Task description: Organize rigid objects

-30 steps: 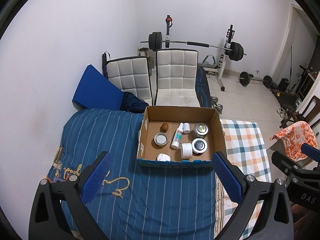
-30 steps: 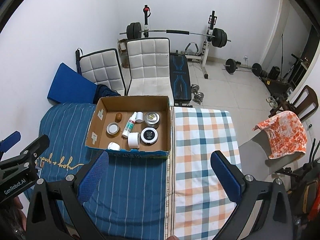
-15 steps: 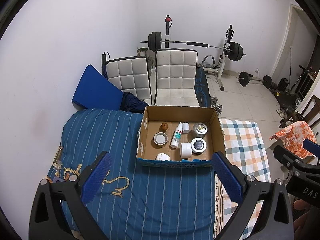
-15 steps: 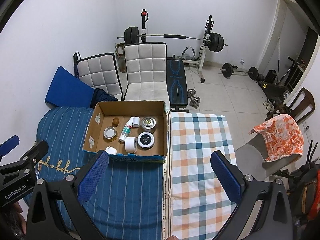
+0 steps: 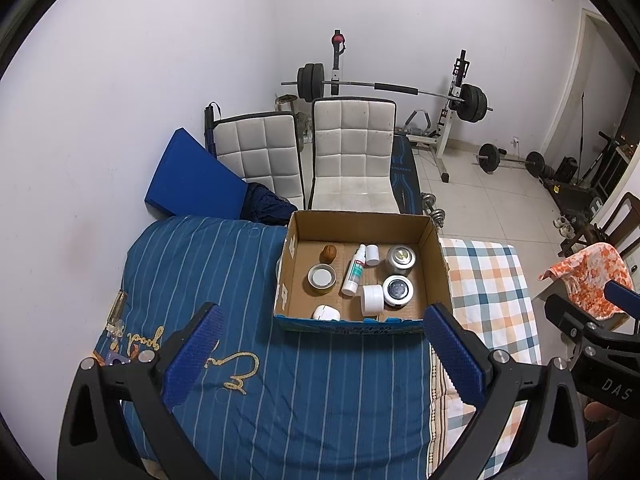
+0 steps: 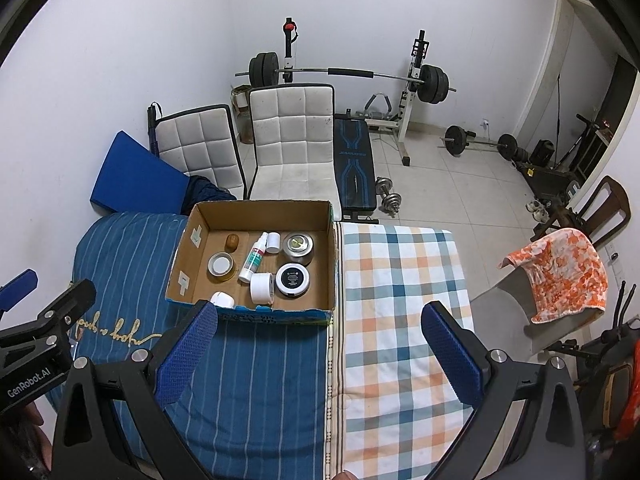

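Earbud case (image 5: 325, 313) half-hidden behind box wall (image 5: 348, 325)

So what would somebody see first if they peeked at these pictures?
Probably the open cardboard box in the middle, sitting on the blue striped cover and full of little jars and a white spray bottle. Next, the barbell on its rack by the back wall, behind two white chairs. Up close, both claws, left claw and right claw, are open and empty.

One box (image 5: 437, 268), seven small containers (image 5: 397, 289)
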The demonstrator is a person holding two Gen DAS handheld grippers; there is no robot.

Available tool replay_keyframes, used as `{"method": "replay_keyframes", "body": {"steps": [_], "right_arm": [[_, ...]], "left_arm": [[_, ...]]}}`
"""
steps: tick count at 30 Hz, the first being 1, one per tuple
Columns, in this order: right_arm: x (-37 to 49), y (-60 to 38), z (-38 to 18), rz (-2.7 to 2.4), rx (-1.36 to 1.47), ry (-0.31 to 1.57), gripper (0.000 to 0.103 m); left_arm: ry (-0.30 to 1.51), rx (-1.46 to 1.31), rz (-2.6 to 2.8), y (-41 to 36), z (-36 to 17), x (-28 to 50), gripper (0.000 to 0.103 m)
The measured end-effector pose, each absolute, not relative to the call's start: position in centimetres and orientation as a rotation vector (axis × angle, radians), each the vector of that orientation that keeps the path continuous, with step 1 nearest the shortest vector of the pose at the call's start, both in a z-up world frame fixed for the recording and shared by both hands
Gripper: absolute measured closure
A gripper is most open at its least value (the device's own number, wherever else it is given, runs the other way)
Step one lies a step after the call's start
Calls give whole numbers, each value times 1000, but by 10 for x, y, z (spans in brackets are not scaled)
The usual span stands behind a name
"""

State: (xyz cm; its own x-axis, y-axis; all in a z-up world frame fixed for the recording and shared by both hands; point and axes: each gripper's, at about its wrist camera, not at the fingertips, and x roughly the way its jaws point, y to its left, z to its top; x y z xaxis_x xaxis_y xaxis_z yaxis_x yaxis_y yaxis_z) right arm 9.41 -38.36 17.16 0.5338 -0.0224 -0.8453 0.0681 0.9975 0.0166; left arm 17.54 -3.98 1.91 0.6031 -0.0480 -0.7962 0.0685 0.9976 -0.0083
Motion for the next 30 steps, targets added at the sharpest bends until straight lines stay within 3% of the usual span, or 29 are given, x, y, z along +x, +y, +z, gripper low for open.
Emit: {"method": "replay_keyframes", "body": {"steps": [30], "right_arm": [[90, -389, 165, -60, 55, 1017, 0]], "left_arm": [[924, 10, -59, -43, 20, 175, 0]]}}
